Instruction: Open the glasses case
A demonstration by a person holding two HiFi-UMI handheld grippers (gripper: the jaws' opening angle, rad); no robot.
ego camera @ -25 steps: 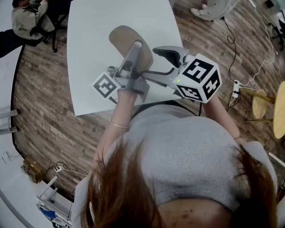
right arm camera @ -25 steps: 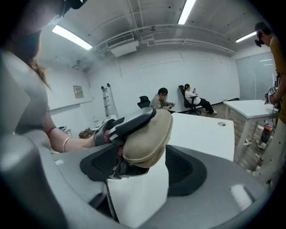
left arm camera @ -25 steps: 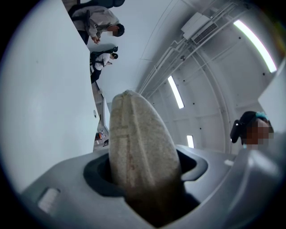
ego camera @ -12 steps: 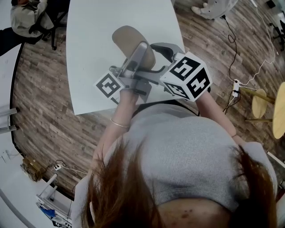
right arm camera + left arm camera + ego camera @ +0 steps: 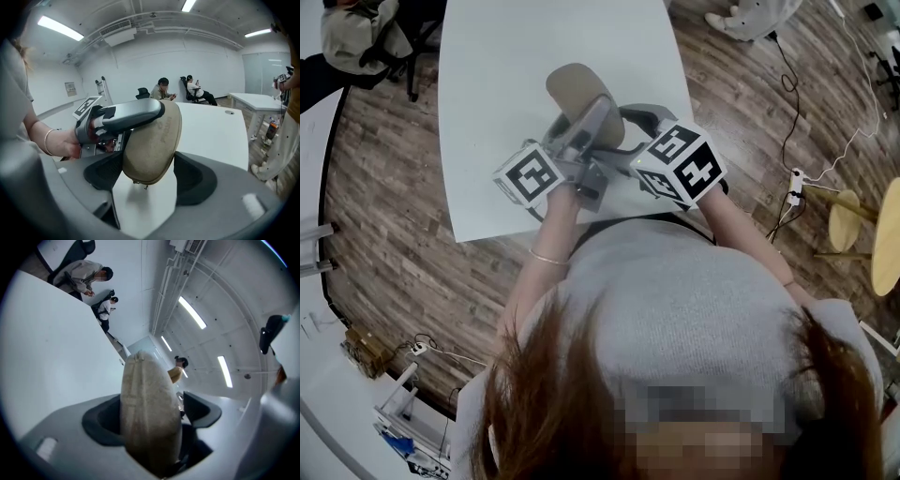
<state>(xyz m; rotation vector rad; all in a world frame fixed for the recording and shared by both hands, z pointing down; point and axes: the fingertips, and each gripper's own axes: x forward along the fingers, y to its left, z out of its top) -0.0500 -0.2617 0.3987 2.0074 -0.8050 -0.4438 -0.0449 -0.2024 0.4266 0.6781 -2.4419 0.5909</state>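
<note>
White desk (image 5: 502, 84), wood floor (image 5: 394, 234) all round it. The near desk edge runs right under both tools, against the person's body. The right desk edge is close by the right tool's marker cube (image 5: 680, 169). There is bare desk far of the case and off to its left, so plenty of room those ways and little to the right or near.

The glasses case (image 5: 577, 92), a tan oval, is over the near-middle of the desk, between the two tools. It stands on edge, with its long axis running roughly near to far, away from the person and slanted a bit far-left. The narrow seam edge faces the left tool's camera and the broad side faces the right tool's camera. The seam looks shut. A small zip pull (image 5: 139, 185) hangs at its low edge. That low edge is just above the desk; contact unclear.

The left tool (image 5: 151, 414) is roughly level and grips the case across its thickness, one jaw lying flat along the broad side. Its jaws have just been opening, but the case still fills the gap.

The right tool (image 5: 150, 180) is tilted down, jaws wide. They have just been closing slightly, with the near end of the case between them and gaps on both sides, no pad touching.
</note>
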